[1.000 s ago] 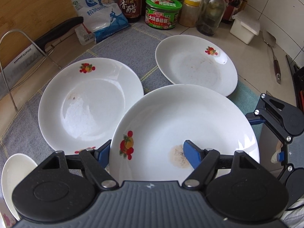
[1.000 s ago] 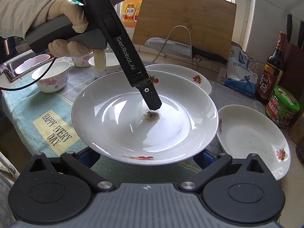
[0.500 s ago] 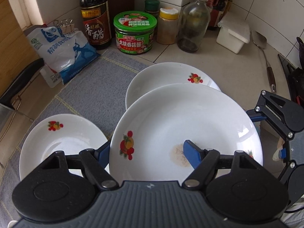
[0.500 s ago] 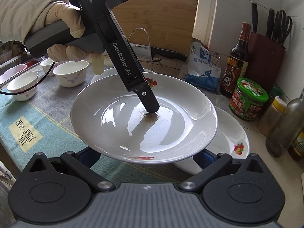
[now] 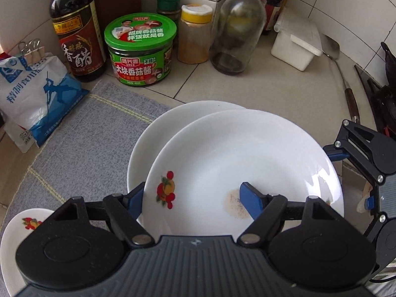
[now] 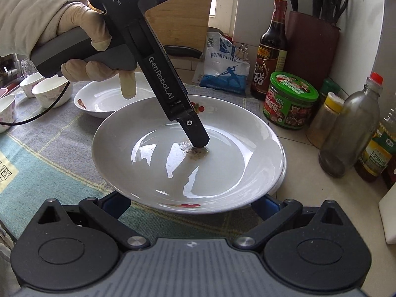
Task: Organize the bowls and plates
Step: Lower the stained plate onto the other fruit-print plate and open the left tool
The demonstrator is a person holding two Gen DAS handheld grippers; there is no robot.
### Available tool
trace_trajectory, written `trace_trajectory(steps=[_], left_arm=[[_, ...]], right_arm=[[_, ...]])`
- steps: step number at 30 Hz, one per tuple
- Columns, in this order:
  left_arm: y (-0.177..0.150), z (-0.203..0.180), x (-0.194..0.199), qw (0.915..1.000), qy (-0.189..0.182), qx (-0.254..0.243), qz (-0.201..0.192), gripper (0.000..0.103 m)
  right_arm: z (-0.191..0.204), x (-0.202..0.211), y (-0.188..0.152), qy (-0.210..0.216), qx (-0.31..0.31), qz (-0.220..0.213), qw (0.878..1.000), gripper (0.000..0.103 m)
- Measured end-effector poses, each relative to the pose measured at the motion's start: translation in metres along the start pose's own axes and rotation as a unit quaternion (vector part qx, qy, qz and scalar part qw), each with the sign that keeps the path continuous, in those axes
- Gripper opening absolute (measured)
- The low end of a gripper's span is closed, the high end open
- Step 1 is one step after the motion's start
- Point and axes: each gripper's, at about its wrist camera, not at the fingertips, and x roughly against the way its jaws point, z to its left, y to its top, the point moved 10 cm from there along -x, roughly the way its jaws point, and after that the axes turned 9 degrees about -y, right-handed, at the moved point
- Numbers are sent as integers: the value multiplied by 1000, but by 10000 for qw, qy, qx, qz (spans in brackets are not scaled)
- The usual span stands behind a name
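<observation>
Item: white fruit-motif plate [image 5: 247, 163], carried directly above second plate [image 5: 158, 133] on the counter, almost concentric. Left gripper [image 5: 191, 196] pinches its near rim, jaws opening. Right gripper [image 6: 190, 204] jaws spread beneath the opposite rim; contact unclear.

Jars [image 5: 140, 52], bottles [image 5: 238, 24] crowding rear.

Plate [image 5: 247, 153]: white, red-and-yellow fruit motif, brown speckled stain; cloth [image 5: 81, 136]: grey, pale yellow stripes; jar [image 5: 140, 49]: green lid and label; bottle [image 5: 75, 32]: dark brown, red label.
</observation>
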Motion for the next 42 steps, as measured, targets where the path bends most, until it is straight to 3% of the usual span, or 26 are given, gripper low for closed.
trace_trajectory(steps=[21, 42], left_arm=[[6, 7, -24, 9999, -57, -117, 101, 77], [9, 7, -2, 9992, 324, -175, -175, 79]], right_arm=[[-13, -3, -2, -189, -490, 323, 9981, 103], [-12, 5, -2, -293, -522, 216, 9980, 103]])
